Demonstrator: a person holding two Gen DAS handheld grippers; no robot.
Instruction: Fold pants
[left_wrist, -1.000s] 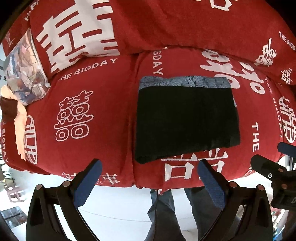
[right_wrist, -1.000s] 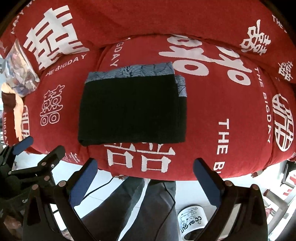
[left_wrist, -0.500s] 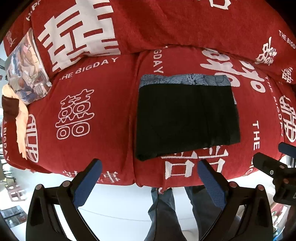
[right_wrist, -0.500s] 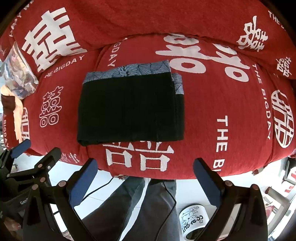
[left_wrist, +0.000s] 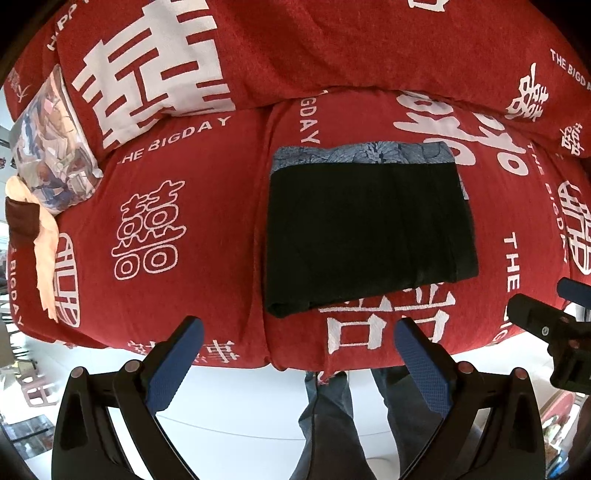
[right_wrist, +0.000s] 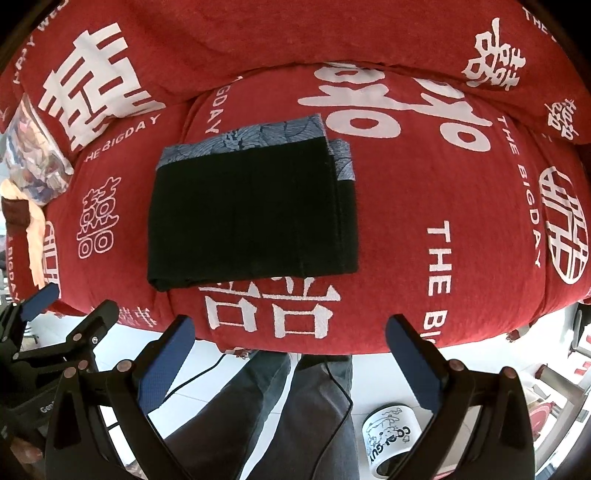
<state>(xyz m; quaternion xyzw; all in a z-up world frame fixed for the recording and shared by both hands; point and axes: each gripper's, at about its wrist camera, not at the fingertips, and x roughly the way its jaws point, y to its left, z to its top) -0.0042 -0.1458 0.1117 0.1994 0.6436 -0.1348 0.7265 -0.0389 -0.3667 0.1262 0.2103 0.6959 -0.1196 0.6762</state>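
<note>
The black pants (left_wrist: 369, 232) (right_wrist: 251, 218) lie folded into a flat rectangle on the red sofa seat (left_wrist: 166, 236) (right_wrist: 443, 206), with a blue-grey patterned band along their far edge. My left gripper (left_wrist: 295, 354) hangs open over the sofa's front edge, below the pants and apart from them. My right gripper (right_wrist: 290, 350) is open too, held off the front edge with nothing between its blue pads. Each gripper shows at the side of the other's view.
A patterned cushion (left_wrist: 51, 147) and a peach cloth (left_wrist: 44, 243) sit at the sofa's left end. The person's legs in grey trousers (right_wrist: 288, 413) stand below the grippers. A printed mug (right_wrist: 391, 439) and a cable (right_wrist: 332, 387) are on the white floor.
Both grippers have drawn back a little from the sofa; the pants sit slightly higher and smaller in both views. The pants have not moved on the seat.
</note>
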